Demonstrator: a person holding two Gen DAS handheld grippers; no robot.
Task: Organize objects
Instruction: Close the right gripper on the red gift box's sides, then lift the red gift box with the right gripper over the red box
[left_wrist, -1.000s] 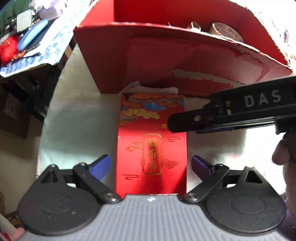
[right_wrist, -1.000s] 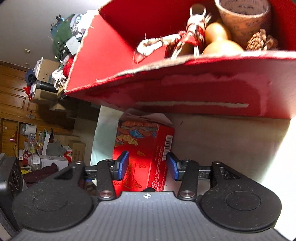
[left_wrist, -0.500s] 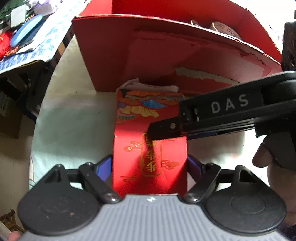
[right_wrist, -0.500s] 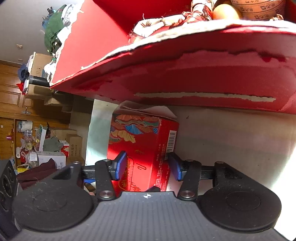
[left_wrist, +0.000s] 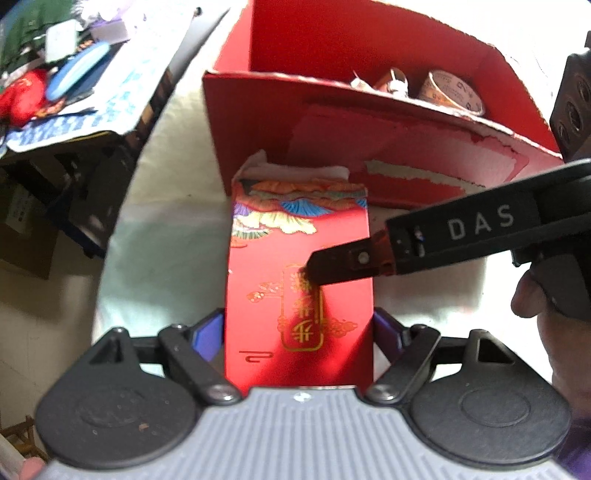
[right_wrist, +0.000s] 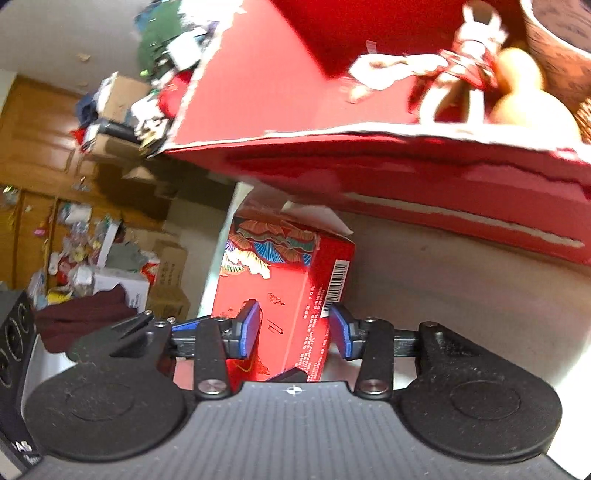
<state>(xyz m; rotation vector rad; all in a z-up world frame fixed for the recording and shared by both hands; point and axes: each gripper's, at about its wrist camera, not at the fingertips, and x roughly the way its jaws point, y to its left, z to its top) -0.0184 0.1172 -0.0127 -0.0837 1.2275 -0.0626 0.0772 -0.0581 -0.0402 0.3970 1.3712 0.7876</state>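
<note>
Basically, your small red carton (left_wrist: 299, 291) lay flat on the pale bench (left_wrist: 166, 266), its torn-open top end just in front of the big red box (left_wrist: 406, 144), apparently touching that box's near wall. Your left tool (left_wrist: 298, 328) straddled the carton's wide face, blue pads at both long edges; whether they pressed or only touched I couldn't tell. Your right tool (right_wrist: 293, 328) bracketed the narrow depth, one pad on the printed face, the other beside the barcode side, with a sliver of gap showing, so contact was unclear too. I judged the carton light, thin card, easily crushed, glossy and a bit slippery; the ragged white flap at the top looked weak. Best hold: mid-body across the long edges, away from the open end, with gentle squeeze. Readable writing: "DAS" in white on the right tool's arm (left_wrist: 480, 225); a gold vertical Chinese cartouche on the face, characters not legible; a barcode (right_wrist: 334, 284) and fine print on the side, too small to read.
</note>
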